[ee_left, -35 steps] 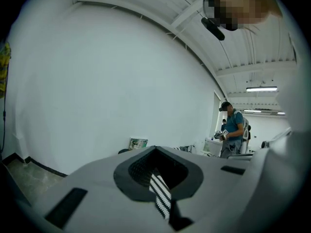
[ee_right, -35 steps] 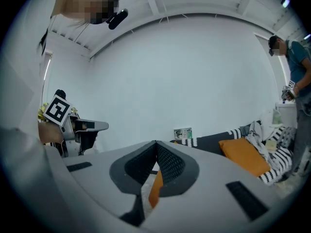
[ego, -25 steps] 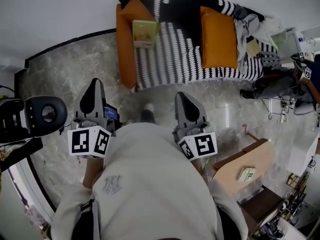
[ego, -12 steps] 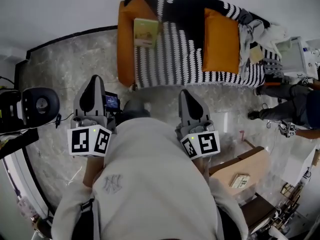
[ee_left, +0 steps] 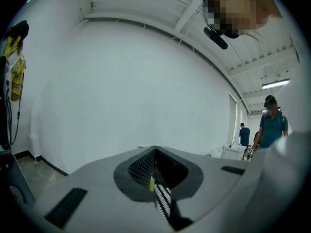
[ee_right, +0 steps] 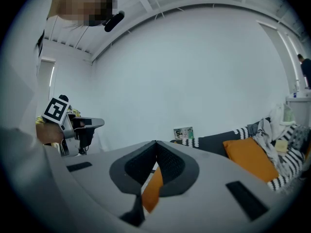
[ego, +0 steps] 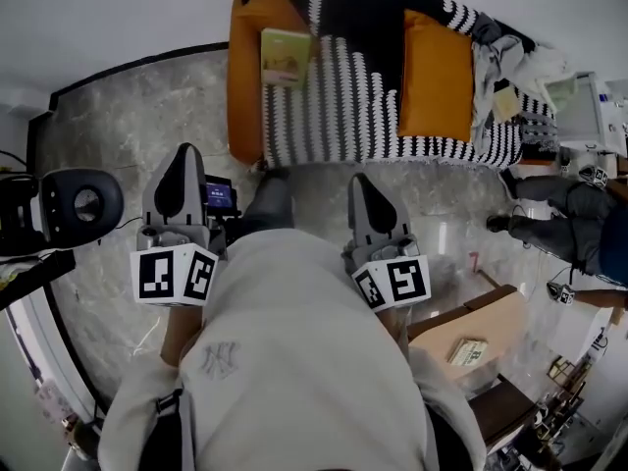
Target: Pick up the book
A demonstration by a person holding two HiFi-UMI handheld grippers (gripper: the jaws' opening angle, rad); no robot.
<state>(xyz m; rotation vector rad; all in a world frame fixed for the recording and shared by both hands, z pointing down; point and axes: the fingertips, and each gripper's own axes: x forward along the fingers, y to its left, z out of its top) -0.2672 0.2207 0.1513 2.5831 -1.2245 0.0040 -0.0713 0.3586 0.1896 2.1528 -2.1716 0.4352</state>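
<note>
One book (ego: pixel 285 58) lying far off, at left end of one orange sofa (ego: pixel 245 116) under one striped blanket (ego: pixel 343 96); one orange cushion (ego: pixel 434 77) further right. Two claws near: left claw (ego: pixel 183 170), right claw (ego: pixel 365 189), both closed, empty, well apart from book.

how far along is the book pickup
Done: nothing yet; the yellow-green book lies untouched on the black-and-white striped sofa throw. In hand: nothing; the left gripper and right gripper are both shut and empty, well short of it. Left: walk up, open fingers, grasp and lift the book.
</note>
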